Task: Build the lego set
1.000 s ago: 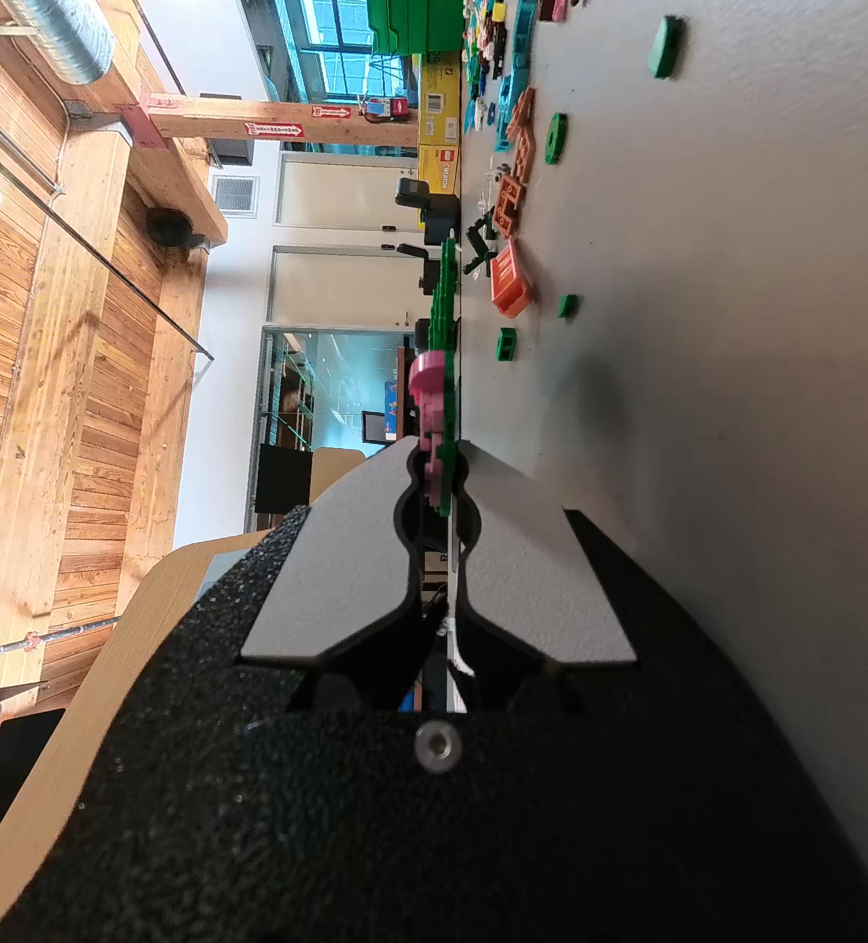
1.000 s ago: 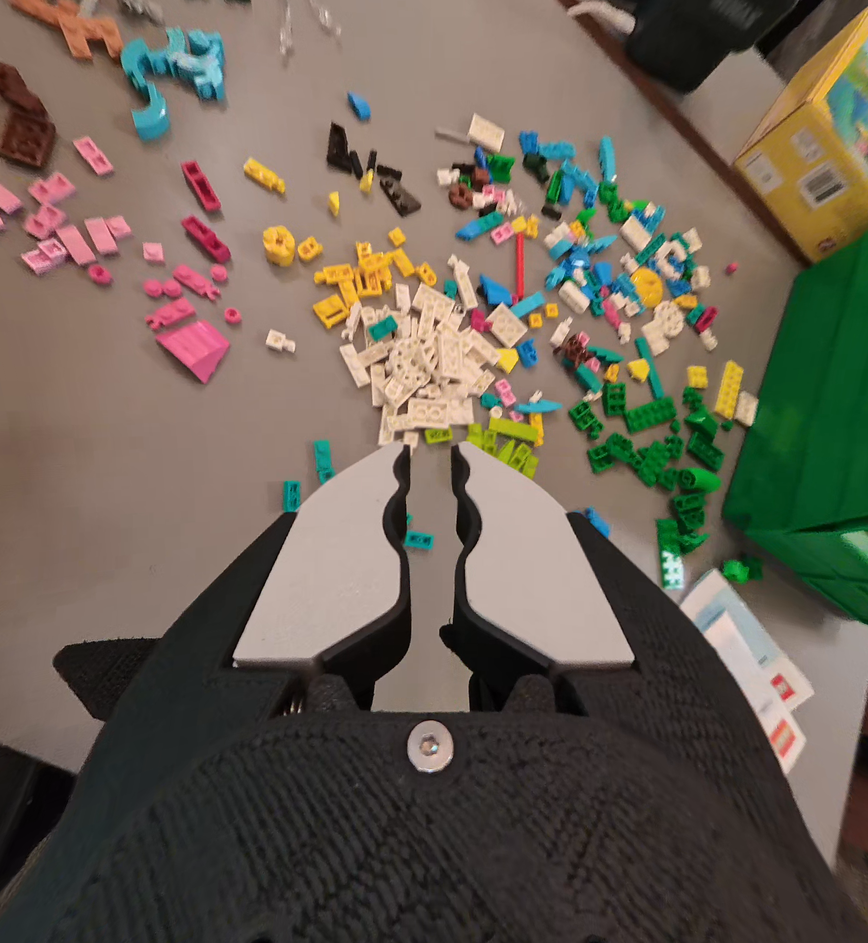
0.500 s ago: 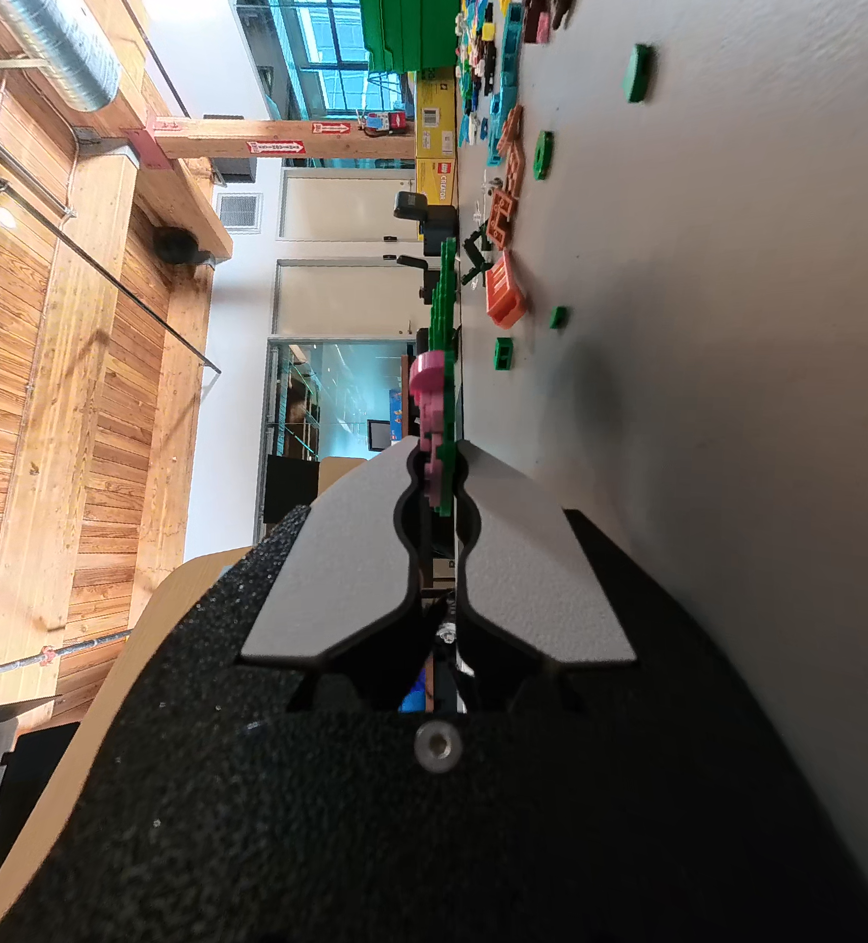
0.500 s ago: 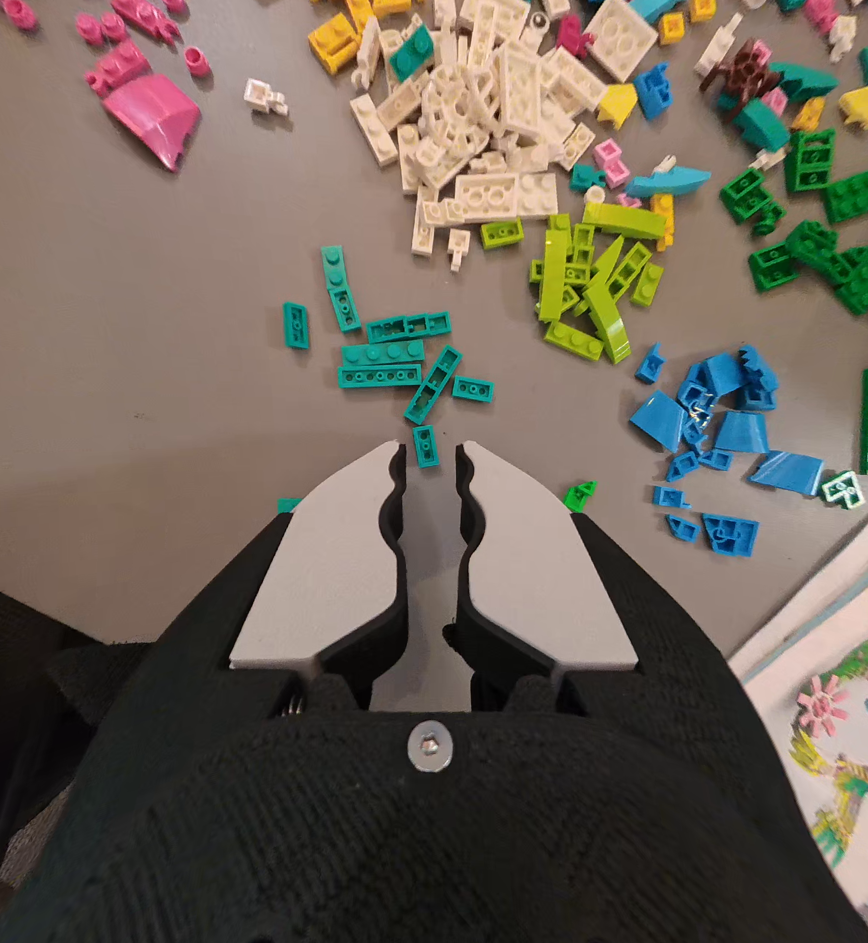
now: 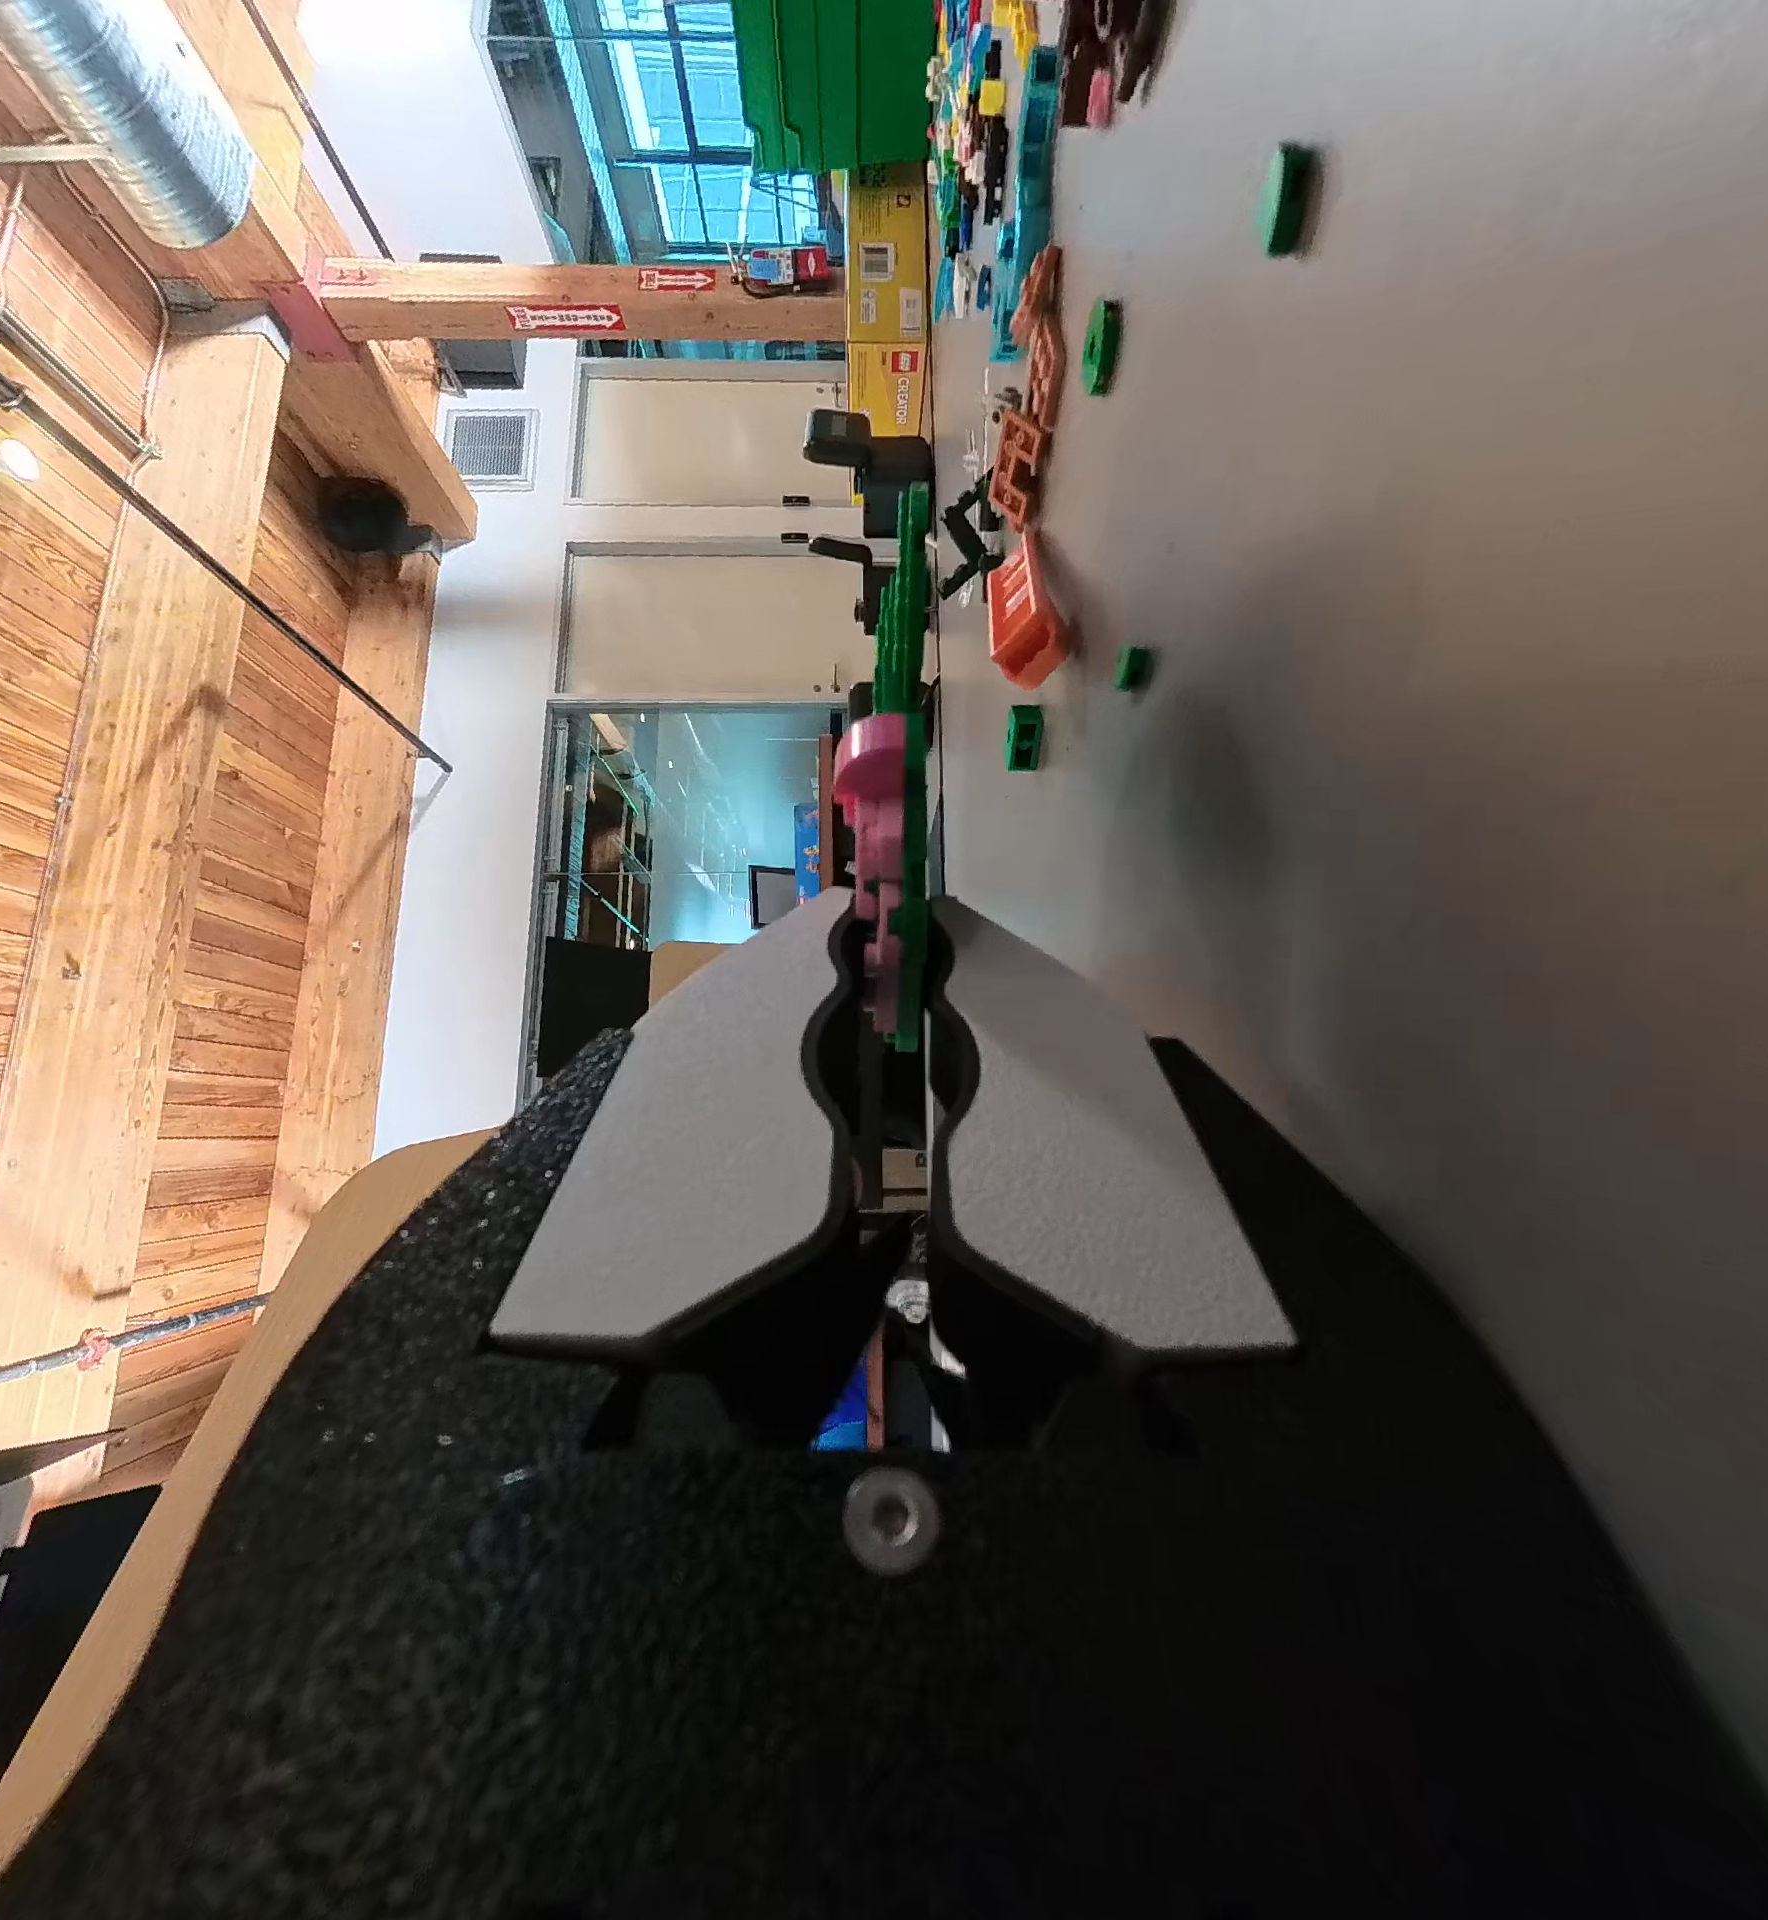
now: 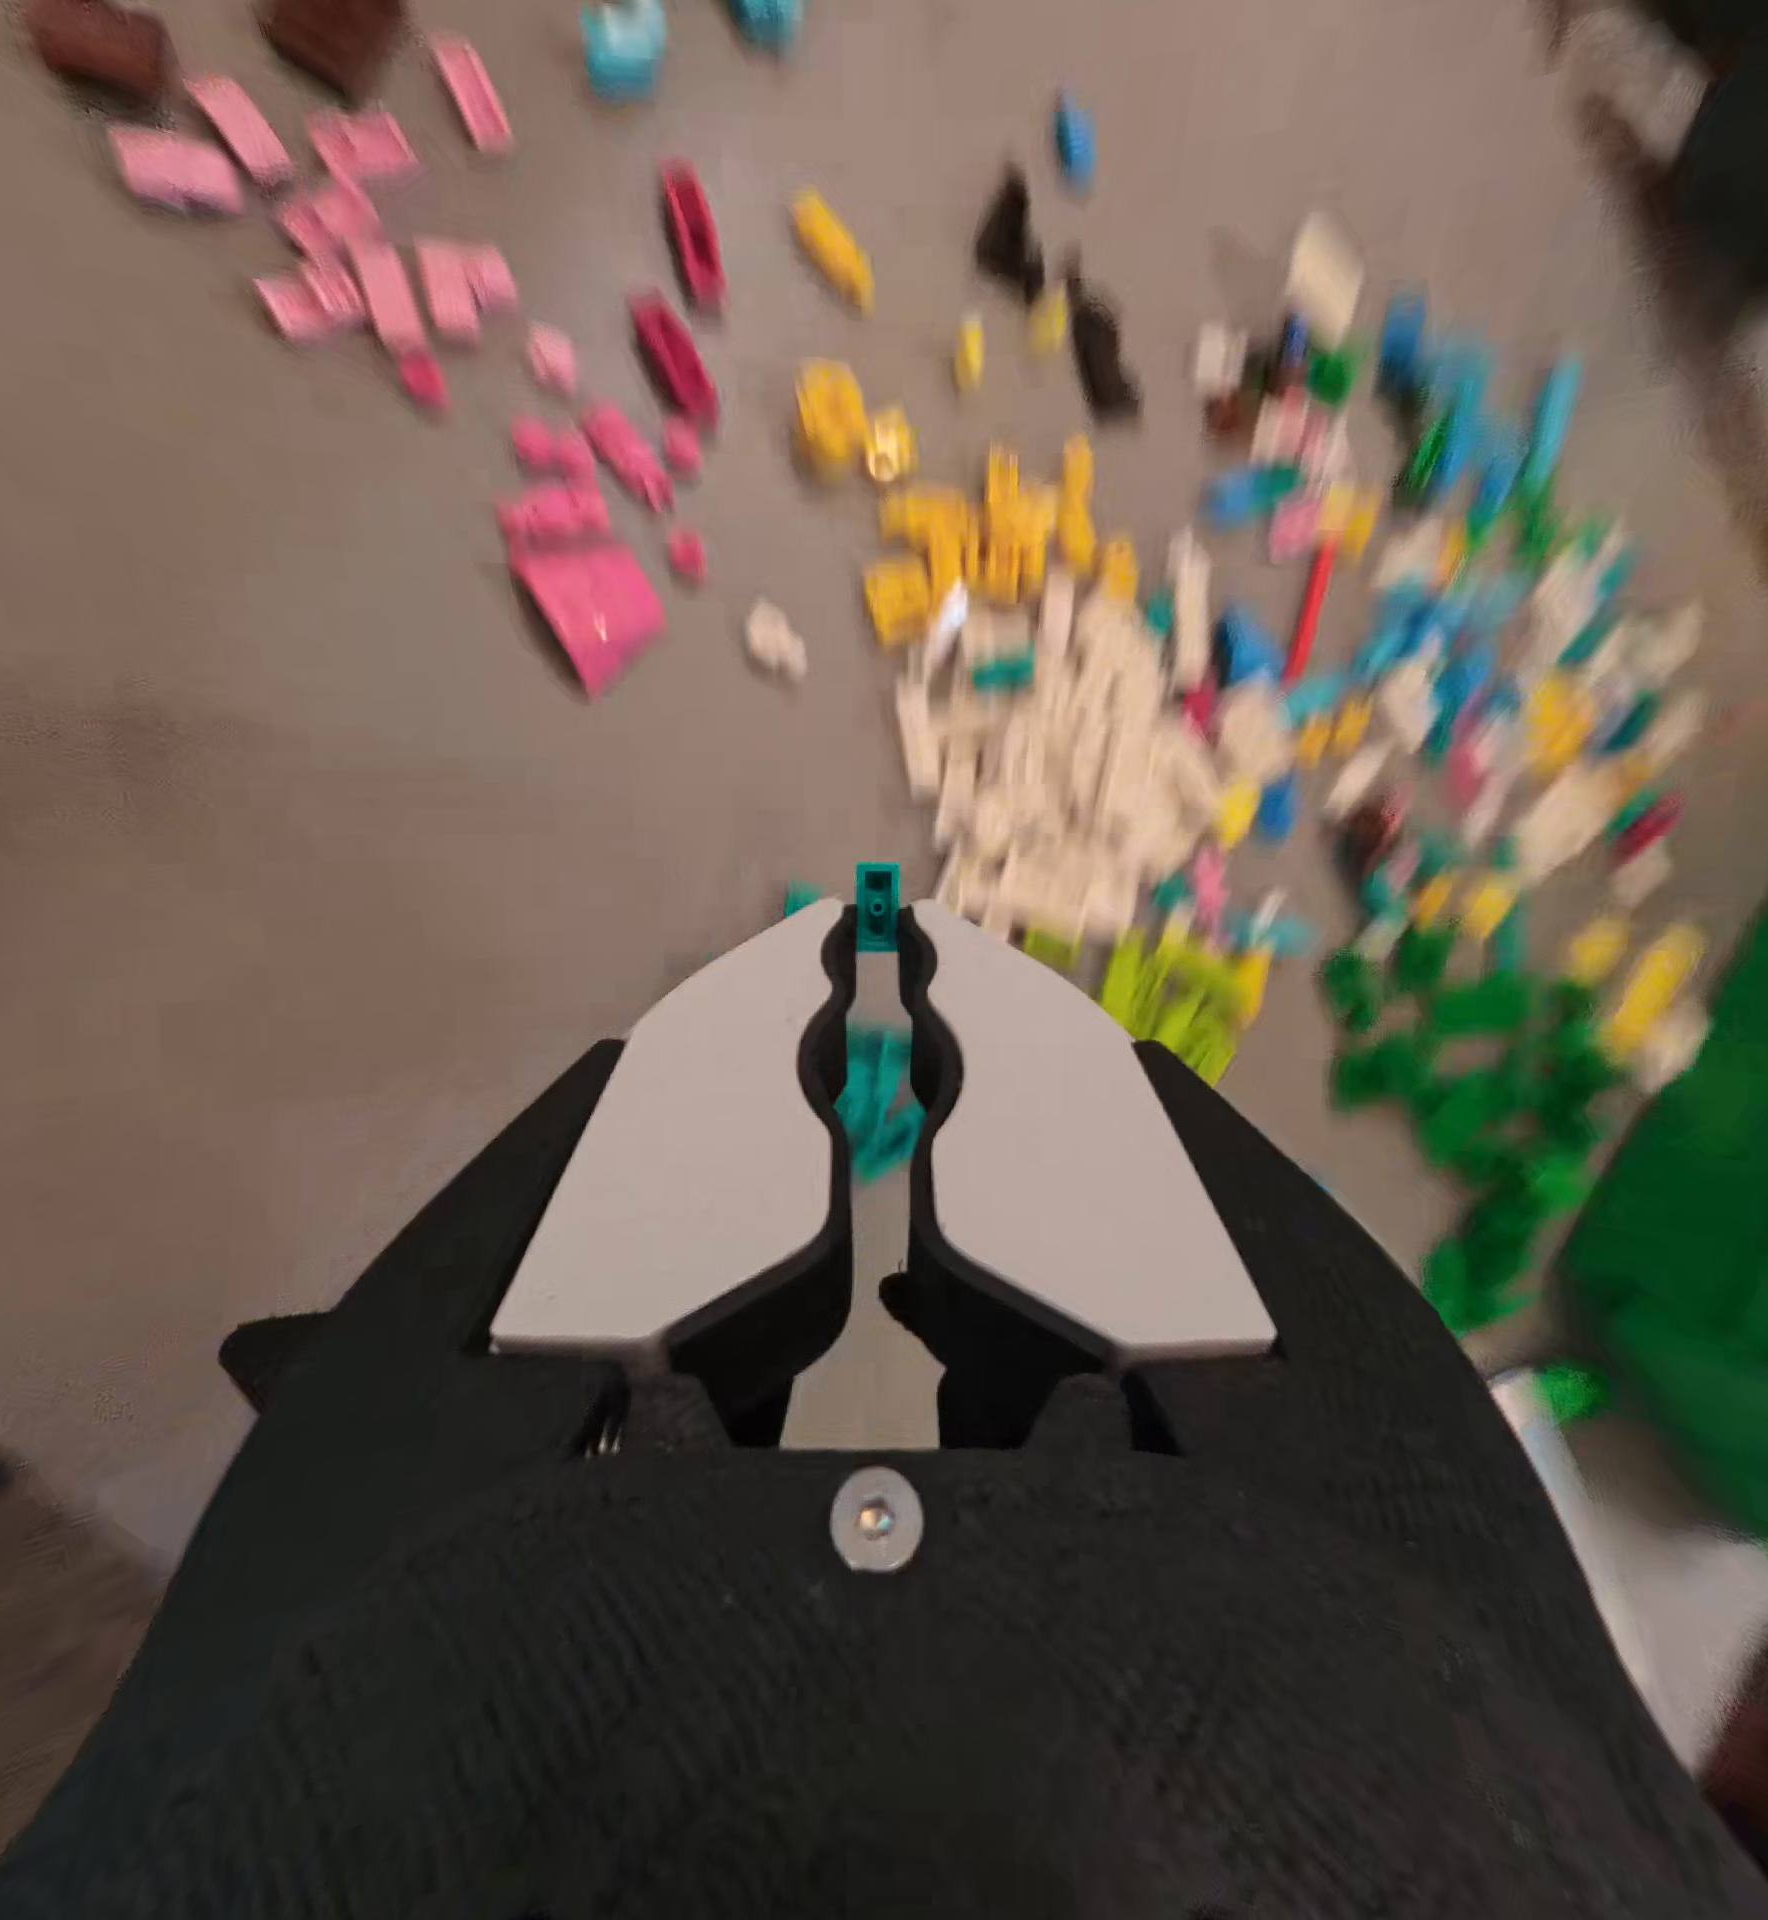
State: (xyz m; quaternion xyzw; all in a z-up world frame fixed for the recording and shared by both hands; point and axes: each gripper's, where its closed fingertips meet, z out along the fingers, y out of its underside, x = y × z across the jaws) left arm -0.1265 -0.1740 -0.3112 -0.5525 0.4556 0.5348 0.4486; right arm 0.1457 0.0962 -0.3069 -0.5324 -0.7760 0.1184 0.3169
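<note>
In the left wrist view, a green plate [image 5: 911, 831] bearing a few pink pieces [image 5: 875, 821] is clamped edge-on in the left claw [image 5: 895, 920] beside the grey table [image 5: 1482, 831]; the build is judged barely begun. In the blurred right wrist view, a small teal plate [image 6: 876, 906] is pinched at the right claw [image 6: 878, 912] tips, above many loose bricks [image 6: 1067, 748] left unused.

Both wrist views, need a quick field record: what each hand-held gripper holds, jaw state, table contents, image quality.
left hand-held gripper: shut on green plate with pink pieces on it, plate seen edge-on
right hand-held gripper: shut on small teal piece at the fingertips
table: grey; loose bricks in colour groups, white pile, pink group
right view quality: background motion-blurred, teal piece sharp
left view quality: sharp, rolled sideways
</note>
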